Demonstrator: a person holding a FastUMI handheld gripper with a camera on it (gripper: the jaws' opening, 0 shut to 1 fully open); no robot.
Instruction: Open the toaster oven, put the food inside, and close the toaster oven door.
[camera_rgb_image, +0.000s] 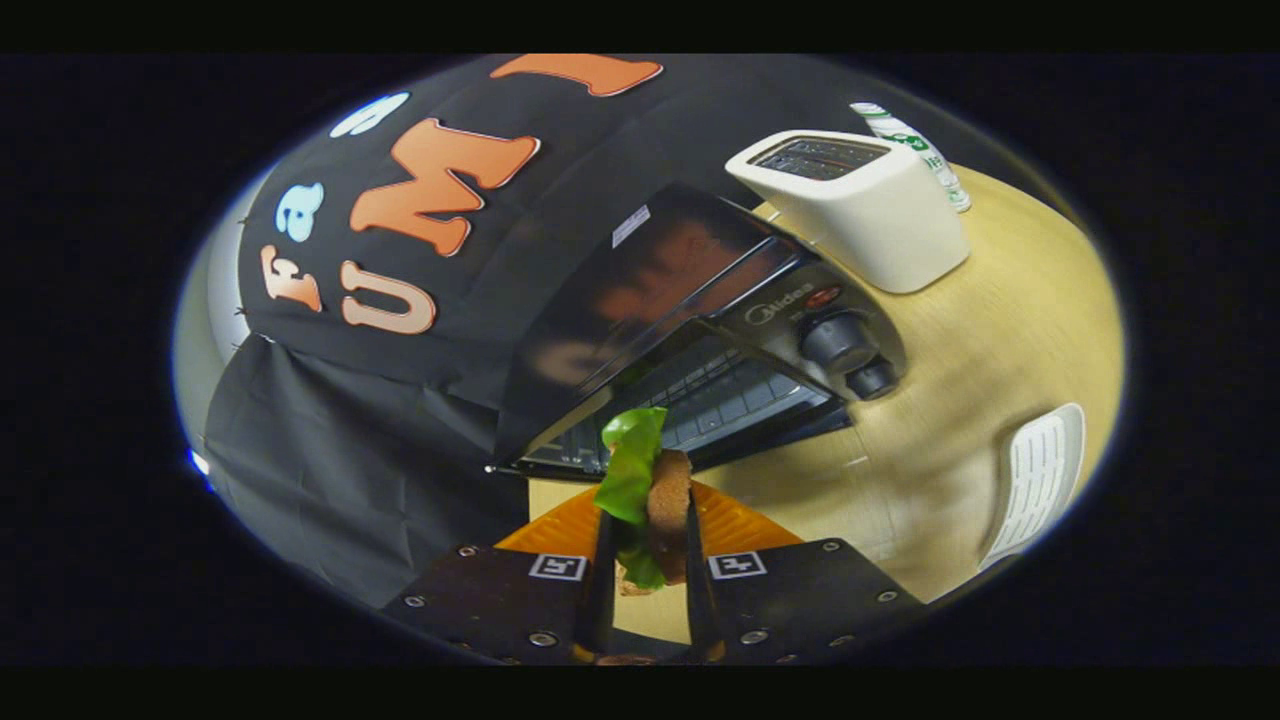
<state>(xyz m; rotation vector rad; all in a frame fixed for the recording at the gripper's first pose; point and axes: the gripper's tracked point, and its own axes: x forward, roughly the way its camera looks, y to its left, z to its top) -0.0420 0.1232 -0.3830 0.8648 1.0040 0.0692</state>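
My gripper (648, 530) is shut on a sandwich (668, 515) of brown bread with green lettuce (630, 470) sticking out ahead of the fingers. The sandwich hangs above the wooden table (960, 420). Just beyond it stands the black toaster oven (690, 310), seen tilted. Its door (780, 435) is down and open, and the wire rack (720, 395) inside shows behind the lettuce. Two dark knobs (845, 350) sit on the oven's control panel.
A white pop-up toaster (860, 205) stands behind the oven, with a white and green bottle (915, 150) past it. A white ribbed tray (1040, 475) lies on the table off to the side. An orange ribbed plate (730, 525) lies under the fingers.
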